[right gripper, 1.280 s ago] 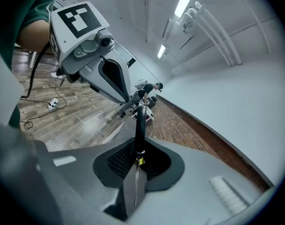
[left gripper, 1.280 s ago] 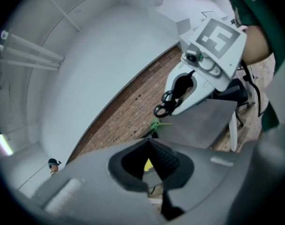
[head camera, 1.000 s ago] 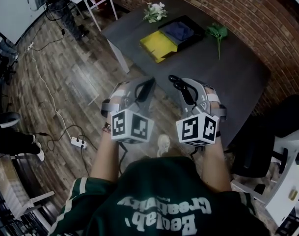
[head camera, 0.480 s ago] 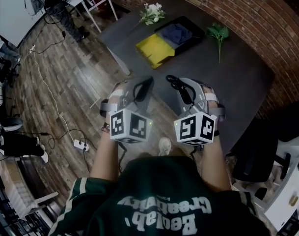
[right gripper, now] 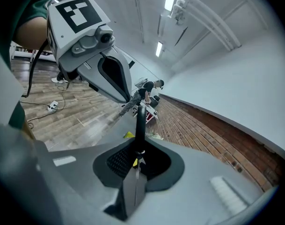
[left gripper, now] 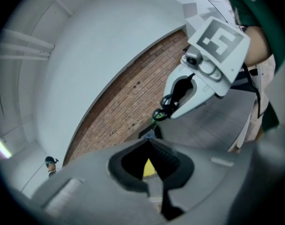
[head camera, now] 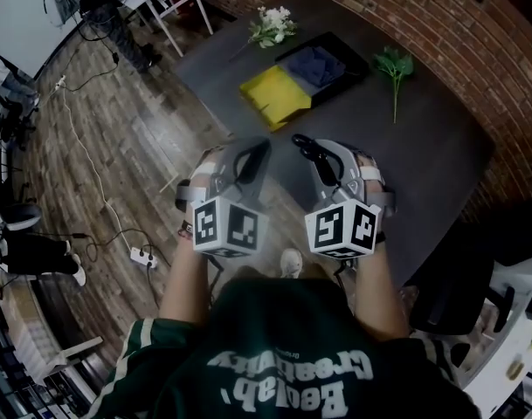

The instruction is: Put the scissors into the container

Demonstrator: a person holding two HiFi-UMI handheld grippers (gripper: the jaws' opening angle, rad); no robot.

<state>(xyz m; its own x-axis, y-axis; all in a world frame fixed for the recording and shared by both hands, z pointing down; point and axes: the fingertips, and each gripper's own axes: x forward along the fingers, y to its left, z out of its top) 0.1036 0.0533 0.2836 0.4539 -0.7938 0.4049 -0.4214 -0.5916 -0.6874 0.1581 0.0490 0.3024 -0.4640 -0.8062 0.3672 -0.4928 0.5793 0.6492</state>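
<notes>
Wood floor (head camera: pixel 117 129) and a red brick wall (head camera: pixel 475 24) are around a dark table (head camera: pixel 423 155). The scissors (right gripper: pixel 139 116) are up in the air by the near edge of the table, well away from the container (head camera: pixel 344 77). The right gripper (right gripper: pixel 139 149) has its fingers squeezed on the scissors. The black handle sticks out past the tips and the blade points back toward the camera. The left gripper (left gripper: pixel 147 144) is just beside it, over the floor. Its fingers are closed with the tips touching, and there is nothing between them. A person in a green shirt (head camera: pixel 274 365) holds both grippers out in front. The container is black and sits far across the table with a blue cloth (head camera: pixel 318 61) inside it. A yellow thing (head camera: pixel 274 94) lies touching the container on the near side. White flowers (head camera: pixel 272 24) lie near the far corner of the table. A green sprig (head camera: pixel 394 64) lies on the other side of the container, near the brick wall. A white power strip (head camera: pixel 141 255) with a cord lies on the floor.
</notes>
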